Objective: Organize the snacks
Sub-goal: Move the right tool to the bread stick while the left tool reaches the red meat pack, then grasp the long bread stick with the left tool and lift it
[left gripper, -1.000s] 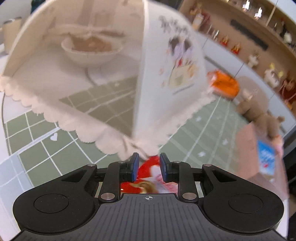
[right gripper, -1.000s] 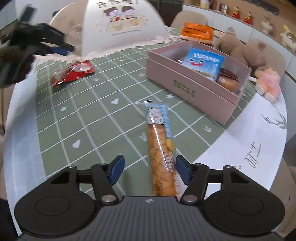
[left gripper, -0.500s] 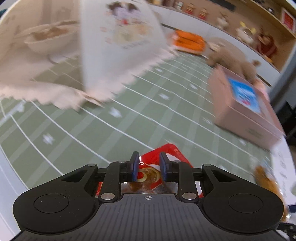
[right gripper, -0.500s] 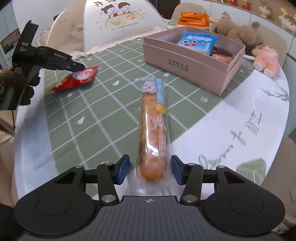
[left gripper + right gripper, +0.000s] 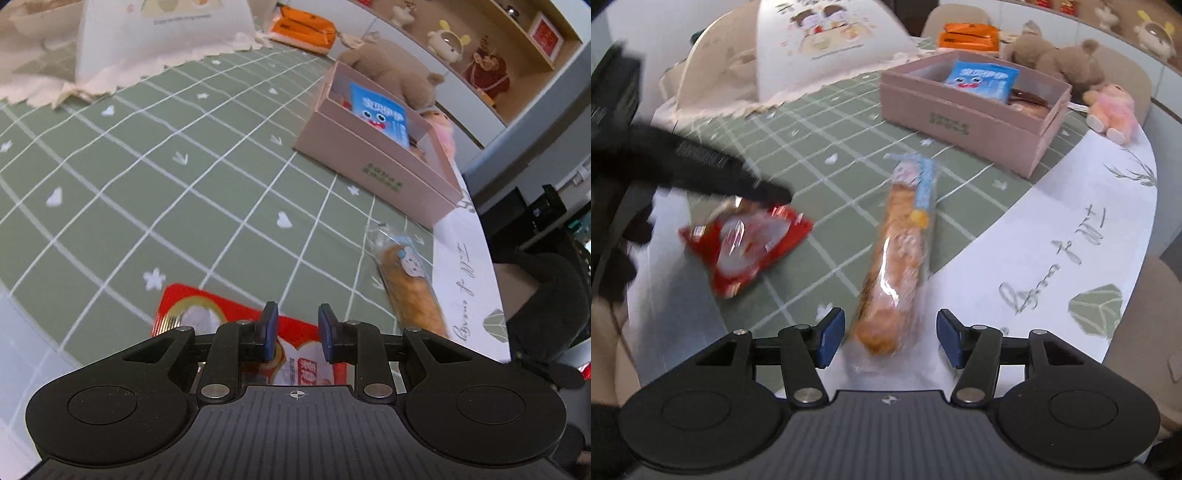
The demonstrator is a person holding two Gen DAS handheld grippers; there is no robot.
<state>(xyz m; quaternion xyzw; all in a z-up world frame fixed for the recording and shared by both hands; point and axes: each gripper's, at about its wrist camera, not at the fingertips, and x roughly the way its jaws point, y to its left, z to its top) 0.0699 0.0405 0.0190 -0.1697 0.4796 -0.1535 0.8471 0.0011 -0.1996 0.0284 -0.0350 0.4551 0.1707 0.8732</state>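
Left wrist view: the left gripper [image 5: 294,334] has its fingers clamped on an edge of the red snack packet [image 5: 192,314], carried low over the green-checked worktop [image 5: 147,166]. The packet looks light, thin and crinkly, so an edge pinch should suffice.

Right wrist view: the right gripper [image 5: 890,338] has just been widening its fingers, which stand apart astride the long bread stick packet [image 5: 901,258] lying on the worktop near the pink box [image 5: 960,122]. It looks soft and crushable, its wrapper slick; a gentle mid-length grip seems best.
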